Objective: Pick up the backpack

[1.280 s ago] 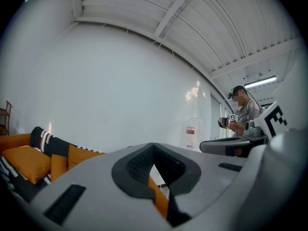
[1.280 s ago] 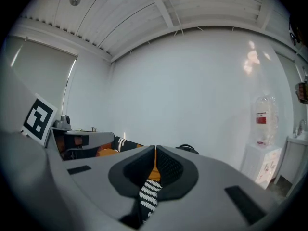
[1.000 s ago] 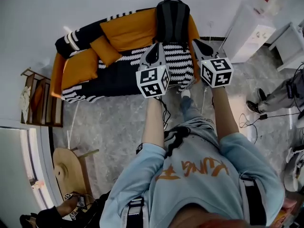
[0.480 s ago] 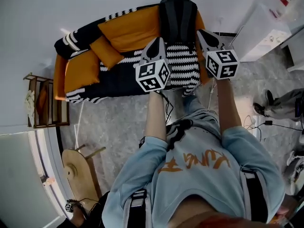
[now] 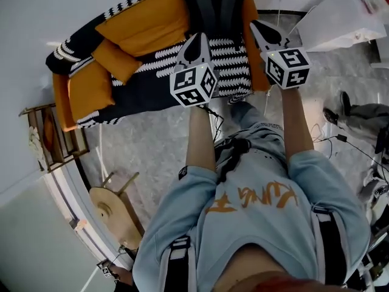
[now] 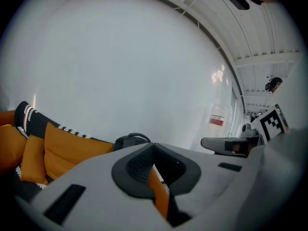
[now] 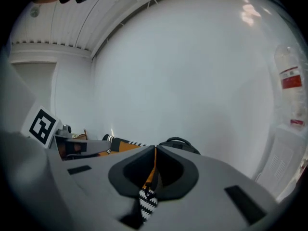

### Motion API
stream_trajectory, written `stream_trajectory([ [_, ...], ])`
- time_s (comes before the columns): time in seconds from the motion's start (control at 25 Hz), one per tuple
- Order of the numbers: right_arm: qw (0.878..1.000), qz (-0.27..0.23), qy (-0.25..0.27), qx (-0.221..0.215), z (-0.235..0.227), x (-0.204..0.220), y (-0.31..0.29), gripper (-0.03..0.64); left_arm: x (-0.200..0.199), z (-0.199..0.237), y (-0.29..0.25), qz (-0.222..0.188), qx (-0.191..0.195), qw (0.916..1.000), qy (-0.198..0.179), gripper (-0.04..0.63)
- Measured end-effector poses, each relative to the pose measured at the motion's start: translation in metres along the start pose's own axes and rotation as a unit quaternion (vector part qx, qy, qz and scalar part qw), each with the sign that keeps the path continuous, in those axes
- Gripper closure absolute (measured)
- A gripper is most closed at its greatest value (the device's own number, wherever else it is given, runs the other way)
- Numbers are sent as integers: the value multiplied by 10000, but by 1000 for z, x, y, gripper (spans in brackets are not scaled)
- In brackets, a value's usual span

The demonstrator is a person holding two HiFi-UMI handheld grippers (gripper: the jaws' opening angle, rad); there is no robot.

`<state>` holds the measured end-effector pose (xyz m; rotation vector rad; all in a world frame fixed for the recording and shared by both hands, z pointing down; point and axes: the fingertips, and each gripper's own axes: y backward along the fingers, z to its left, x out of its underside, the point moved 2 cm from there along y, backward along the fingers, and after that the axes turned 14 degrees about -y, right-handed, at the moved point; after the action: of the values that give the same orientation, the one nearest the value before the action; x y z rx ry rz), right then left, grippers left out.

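Observation:
A black backpack (image 5: 214, 5) stands upright against the backrest of the sofa (image 5: 140, 29), at the top edge of the head view. My left gripper (image 5: 196, 36) is shut and empty, and it points at the striped seat just left of the backpack's base. On the other side my right gripper (image 5: 256, 24), also shut and empty, hangs near the backpack's lower right. Neither touches the backpack. Its top handle (image 6: 131, 138) peeks over the left gripper (image 6: 153, 146) in the left gripper view, and shows again (image 7: 180, 142) above the right gripper (image 7: 155, 148) in the right gripper view.
The sofa has orange cushions (image 5: 115, 59) and a black-and-white striped throw (image 5: 234, 72). A wooden rack (image 5: 45, 142) and a round wooden stool (image 5: 112, 215) stand at the left. At the right are a white cabinet (image 5: 343, 23), floor cables (image 5: 340, 140) and a seated person's legs (image 5: 364, 111).
Both grippers have moved forward and lower toward the sofa, side by side. The sofa and backpack now lie nearer, with the backpack at the top edge of the head view.

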<state>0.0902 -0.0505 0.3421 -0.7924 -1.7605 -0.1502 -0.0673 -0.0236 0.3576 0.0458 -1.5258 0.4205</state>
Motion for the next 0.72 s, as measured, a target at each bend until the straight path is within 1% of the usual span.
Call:
stream_trajectory([
  [0.12,9998,35,-184,14,-23,-6,-19,588,4,0,-28,134,74,9999,26,574],
  [0.24,9995,68,-300,-30,-31,-7,-37,588,7,6,-44,218,123,9997,74,574],
  [0.36,9985,326,-400,-176,-25,13,-53,588,21,20,-49,399,86,9989,234,572],
  [0.48,9968,617,-458,-237,-16,37,-71,588,44,37,-56,622,102,9972,408,572],
  [0.6,9955,838,-406,-175,-8,52,-90,588,62,53,-70,845,173,9949,523,572],
  [0.72,9945,921,-494,-36,-9,62,-103,588,67,64,-81,938,277,9939,504,572],
])
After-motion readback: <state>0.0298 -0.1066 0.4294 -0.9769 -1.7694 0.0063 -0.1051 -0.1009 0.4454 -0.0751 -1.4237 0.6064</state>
